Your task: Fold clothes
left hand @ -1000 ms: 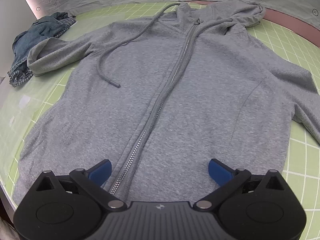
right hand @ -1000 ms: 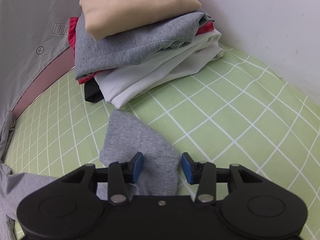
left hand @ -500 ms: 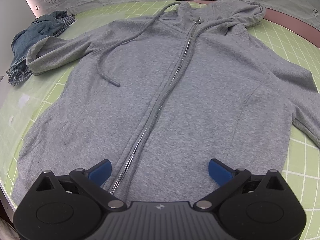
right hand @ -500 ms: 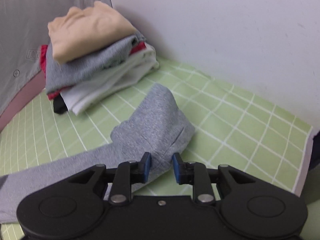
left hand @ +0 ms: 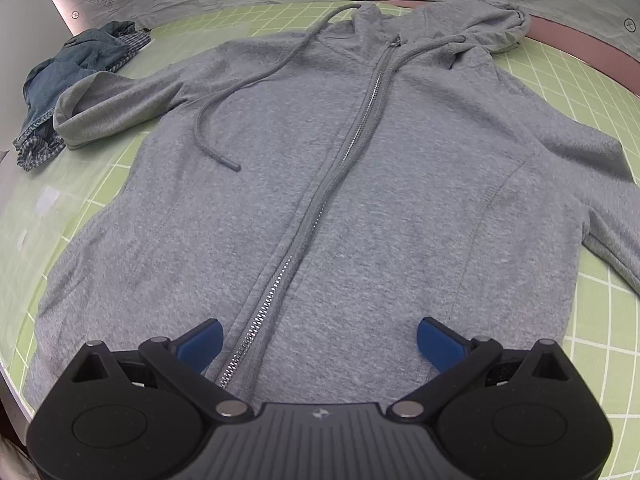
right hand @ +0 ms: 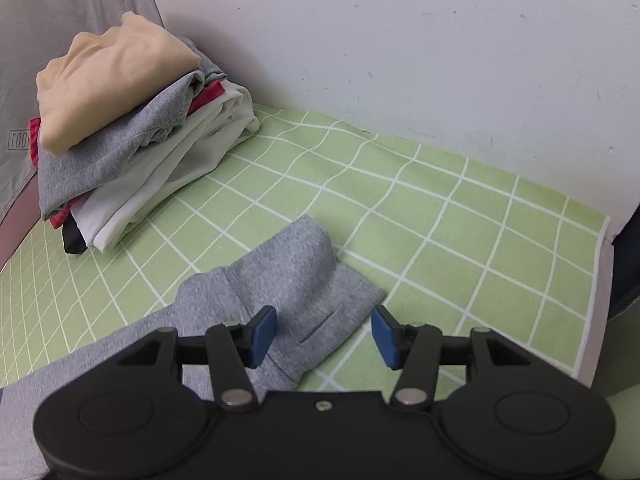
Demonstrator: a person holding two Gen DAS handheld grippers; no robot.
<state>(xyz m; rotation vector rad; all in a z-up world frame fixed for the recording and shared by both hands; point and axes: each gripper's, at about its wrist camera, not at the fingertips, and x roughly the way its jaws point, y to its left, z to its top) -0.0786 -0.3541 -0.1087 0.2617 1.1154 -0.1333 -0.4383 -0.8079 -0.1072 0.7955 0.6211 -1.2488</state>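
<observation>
Both views are evenly and brightly lit by soft overhead light; shadows are faint and short. No glare. Focus is sharp at centre. Strong fisheye distortion bends the green grid cloth [right hand: 460,240] towards the edges, and dark vignetting fills the corners.

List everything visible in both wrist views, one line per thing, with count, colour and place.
hoodie: one, grey, zipped, spread flat on the cover.
sleeve end: one, grey, lying on the cover between the right claw's open jaws, untouched.
drawstrings: two, grey, across the hoodie's chest.
denim garment: one, blue, crumpled beside the hoodie's other sleeve.
folded stack: one pile, beige on top, then grey, red, white, black, against the wall.
checked cover: one, green with white lines, under everything.
wall: white, behind the stack.
left claw: black with blue pads, open over the hoodie's hem.
right claw: black with blue pads, jaws just opened.
</observation>
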